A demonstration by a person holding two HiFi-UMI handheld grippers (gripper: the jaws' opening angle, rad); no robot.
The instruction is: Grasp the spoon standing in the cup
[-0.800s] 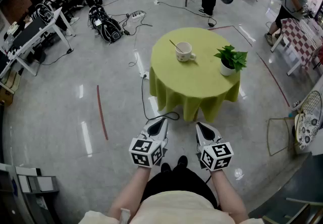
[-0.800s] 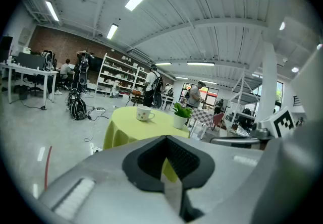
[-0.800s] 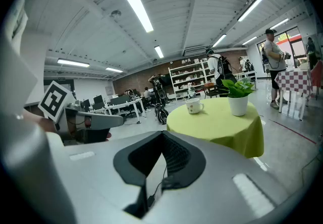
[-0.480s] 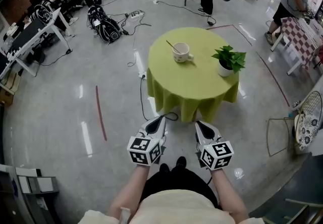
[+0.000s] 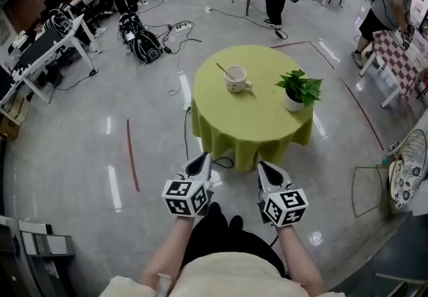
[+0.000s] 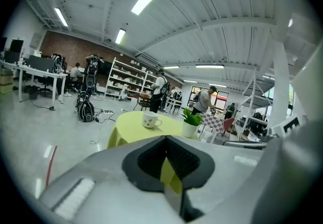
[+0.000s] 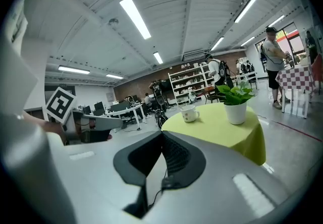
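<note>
A white cup (image 5: 235, 79) stands on the round table with a yellow-green cloth (image 5: 253, 122), left of its middle. A thin spoon (image 5: 224, 69) leans out of the cup toward the upper left. My left gripper (image 5: 204, 158) and right gripper (image 5: 262, 164) hang side by side over the floor, just short of the table's near edge. Both are shut, with nothing between their jaws. In the left gripper view the cup (image 6: 150, 120) lies ahead beyond the left gripper (image 6: 165, 140). In the right gripper view the cup (image 7: 190, 113) stands ahead and to the right of the right gripper (image 7: 162, 134).
A potted green plant (image 5: 297, 90) stands on the table, right of the cup. A black cable (image 5: 189, 135) runs on the floor under the table's near left edge. Black bags (image 5: 142, 45) and desks (image 5: 40, 48) lie at the far left, a wire frame (image 5: 372, 185) at the right. People stand at the back.
In the head view the table has drawn a little nearer to both grippers. The grippers stay shut and side by side, shifted slightly left.
</note>
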